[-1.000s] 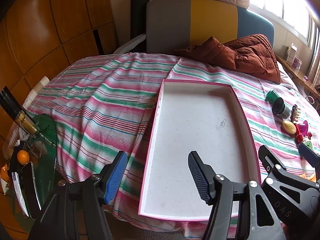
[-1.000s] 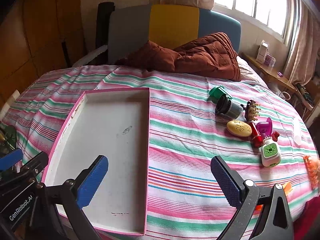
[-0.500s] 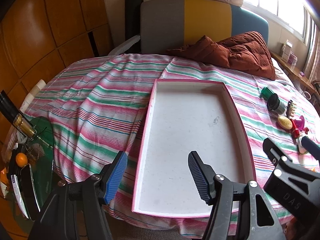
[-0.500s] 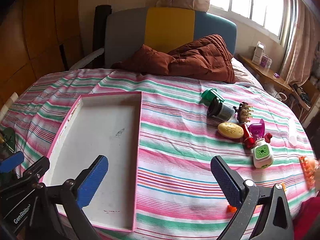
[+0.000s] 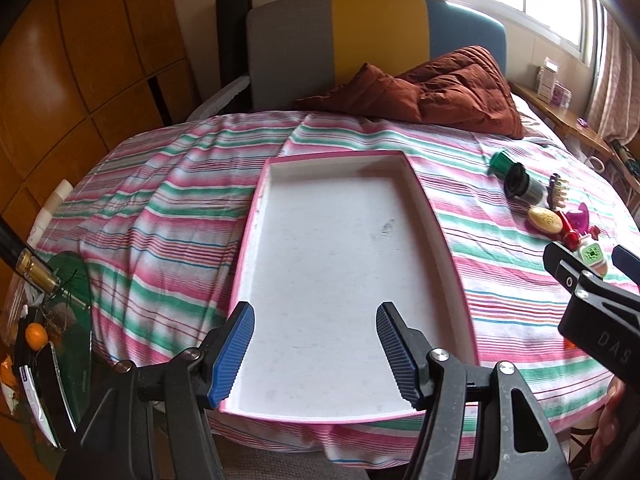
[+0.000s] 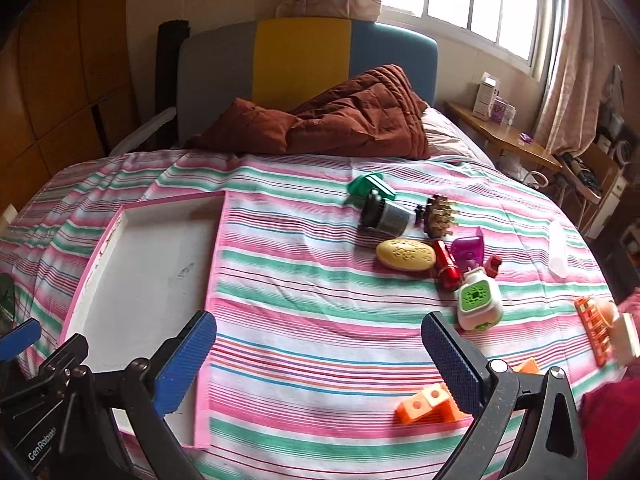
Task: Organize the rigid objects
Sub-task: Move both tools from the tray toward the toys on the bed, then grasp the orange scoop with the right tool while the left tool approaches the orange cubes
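Left gripper (image 5: 316, 344) spread wide, holding nothing, hovering over the near end of the pink-rimmed white tray (image 5: 448, 248). Right gripper (image 6: 320, 360) also spread wide, empty, above bare striped bedspread (image 6: 300, 288) just right of the tray's near corner. Orange block (image 6: 428, 402) lies on the spread right by the right gripper's right finger. Farther right at the bed edge, an orange grid piece (image 6: 594, 330) touching a white block (image 6: 626, 336).

Tray lies flat on the bed's left half, nothing inside.

Mid-bed, right of tray and well apart from it, a cluster of small objects: white-and-green cube (image 6: 478, 300) nearest, then red cylinder (image 6: 446, 266), yellow oval (image 6: 405, 255), purple scoop-like piece (image 6: 470, 250). Behind those, grey-black cylinder (image 6: 386, 216), brown spiky brush (image 6: 440, 216), green piece (image 6: 370, 186) farthest.

Brown quilted blanket (image 6: 352, 120) bunched at the head, against the grey-yellow-blue headboard (image 6: 302, 56).
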Demonstrator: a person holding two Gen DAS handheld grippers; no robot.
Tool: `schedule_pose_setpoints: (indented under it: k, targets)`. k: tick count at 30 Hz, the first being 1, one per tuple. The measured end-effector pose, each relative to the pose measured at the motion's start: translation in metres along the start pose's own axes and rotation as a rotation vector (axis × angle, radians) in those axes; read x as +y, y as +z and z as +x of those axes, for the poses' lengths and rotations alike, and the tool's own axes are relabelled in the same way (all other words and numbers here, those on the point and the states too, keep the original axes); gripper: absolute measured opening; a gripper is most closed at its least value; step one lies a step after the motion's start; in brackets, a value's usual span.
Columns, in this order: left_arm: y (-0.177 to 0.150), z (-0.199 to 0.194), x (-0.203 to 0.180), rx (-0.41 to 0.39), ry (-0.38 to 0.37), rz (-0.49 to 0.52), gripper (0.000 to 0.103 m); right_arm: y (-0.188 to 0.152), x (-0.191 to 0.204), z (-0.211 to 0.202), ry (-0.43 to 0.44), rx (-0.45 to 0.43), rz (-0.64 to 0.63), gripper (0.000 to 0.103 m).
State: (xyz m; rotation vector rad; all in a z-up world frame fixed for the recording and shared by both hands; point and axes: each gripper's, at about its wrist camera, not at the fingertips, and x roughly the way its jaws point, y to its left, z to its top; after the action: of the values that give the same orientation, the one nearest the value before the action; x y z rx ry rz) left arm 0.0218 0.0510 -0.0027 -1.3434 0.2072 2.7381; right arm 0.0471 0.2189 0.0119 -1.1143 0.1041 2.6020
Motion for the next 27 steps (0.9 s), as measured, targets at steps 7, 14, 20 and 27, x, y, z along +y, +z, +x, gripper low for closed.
schedule_pose_setpoints:
  k: [7,14,20,27]
  targets:
    - [0.003,-0.001,-0.026,0.001,-0.071,0.053,0.065,-0.003,-0.056,-0.007,-0.022,-0.013,0.075,0.103]
    - [0.000,0.001,-0.055,0.022,-0.129,0.119,0.065,-0.011,-0.118,-0.003,-0.083,0.024,0.117,0.103]
    - [-0.003,0.000,-0.076,0.019,-0.131,0.184,0.065,-0.018,-0.172,0.008,-0.057,0.092,0.141,0.103]
    - [-0.008,-0.003,-0.097,0.012,-0.177,0.250,0.065,-0.024,-0.230,0.024,-0.011,0.112,0.123,0.103]
